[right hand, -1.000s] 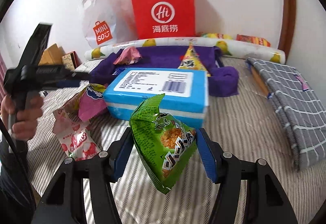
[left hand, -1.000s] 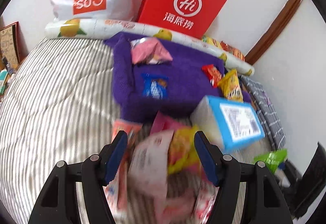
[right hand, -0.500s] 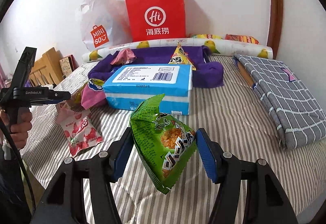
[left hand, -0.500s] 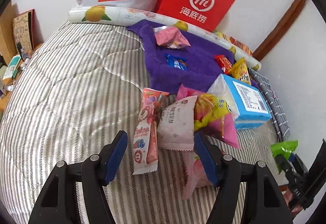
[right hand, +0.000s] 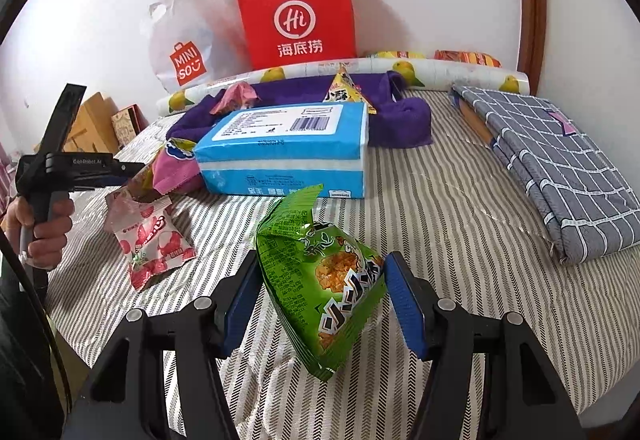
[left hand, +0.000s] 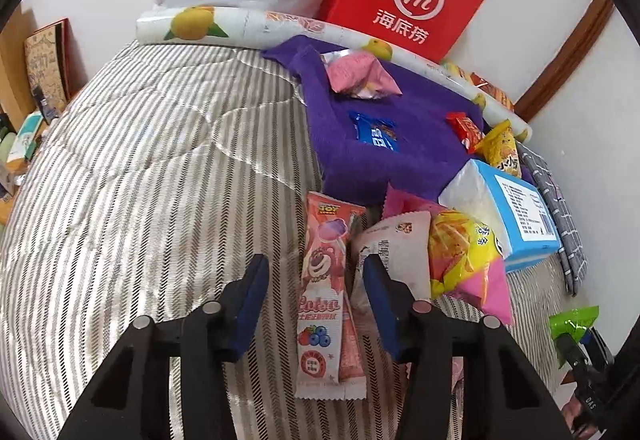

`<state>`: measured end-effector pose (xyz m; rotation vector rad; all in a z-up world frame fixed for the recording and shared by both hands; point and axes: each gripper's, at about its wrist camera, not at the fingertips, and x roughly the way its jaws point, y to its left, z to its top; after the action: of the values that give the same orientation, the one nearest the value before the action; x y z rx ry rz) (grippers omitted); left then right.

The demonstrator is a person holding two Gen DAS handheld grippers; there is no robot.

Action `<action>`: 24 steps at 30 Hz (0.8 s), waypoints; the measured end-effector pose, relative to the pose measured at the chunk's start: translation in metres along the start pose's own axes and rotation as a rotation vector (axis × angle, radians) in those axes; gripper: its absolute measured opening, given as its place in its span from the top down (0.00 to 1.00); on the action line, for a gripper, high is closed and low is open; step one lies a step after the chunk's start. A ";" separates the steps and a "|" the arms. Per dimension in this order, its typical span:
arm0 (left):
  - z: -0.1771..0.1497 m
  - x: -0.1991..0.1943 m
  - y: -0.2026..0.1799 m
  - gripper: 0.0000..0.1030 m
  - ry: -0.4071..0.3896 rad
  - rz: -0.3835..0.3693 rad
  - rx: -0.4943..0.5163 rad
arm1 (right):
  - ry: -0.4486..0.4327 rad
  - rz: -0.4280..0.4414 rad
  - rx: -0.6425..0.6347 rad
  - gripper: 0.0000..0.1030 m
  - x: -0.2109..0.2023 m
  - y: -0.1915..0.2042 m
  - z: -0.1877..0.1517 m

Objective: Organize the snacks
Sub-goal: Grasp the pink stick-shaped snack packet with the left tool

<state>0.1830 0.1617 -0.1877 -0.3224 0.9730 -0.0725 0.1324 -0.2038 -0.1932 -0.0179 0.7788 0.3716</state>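
Observation:
My left gripper [left hand: 316, 280] is open above the striped bed, its jaws on either side of a long pink lollipop packet [left hand: 326, 296] without touching it. A white packet [left hand: 394, 252], a yellow-pink chip bag [left hand: 464, 256] and a blue tissue pack [left hand: 516, 212] lie to its right. My right gripper [right hand: 320, 288] is shut on a green snack bag [right hand: 324, 276], held above the bed. The left gripper also shows in the right wrist view [right hand: 116, 172]. A purple cloth [left hand: 400, 128] further back carries several small snacks.
A red paper bag [right hand: 296, 16] and a white Miniso bag [right hand: 184, 40] lean on the wall behind a lemon-print roll [right hand: 440, 74]. A folded grey checked cloth [right hand: 560, 168] lies on the right. A strawberry packet [right hand: 152, 236] lies on the left. Shelves [left hand: 24, 120] stand beside the bed.
My left gripper let go of the white packet and pulled back; its jaws have narrowed and now sit over the pink lollipop packet. My right gripper drew back slightly, still holding the green bag.

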 end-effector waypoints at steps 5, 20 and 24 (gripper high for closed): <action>0.001 0.008 -0.012 0.55 -0.006 0.042 0.063 | 0.009 -0.007 -0.010 0.40 0.004 0.001 0.002; -0.011 0.002 -0.006 0.82 -0.010 0.088 0.105 | 0.018 0.000 -0.005 0.40 0.006 0.002 0.002; -0.016 -0.014 -0.003 0.82 -0.035 0.095 0.094 | -0.002 -0.005 -0.005 0.40 -0.003 0.003 0.004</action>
<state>0.1623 0.1578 -0.1835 -0.1906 0.9452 -0.0260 0.1319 -0.2019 -0.1879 -0.0239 0.7759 0.3687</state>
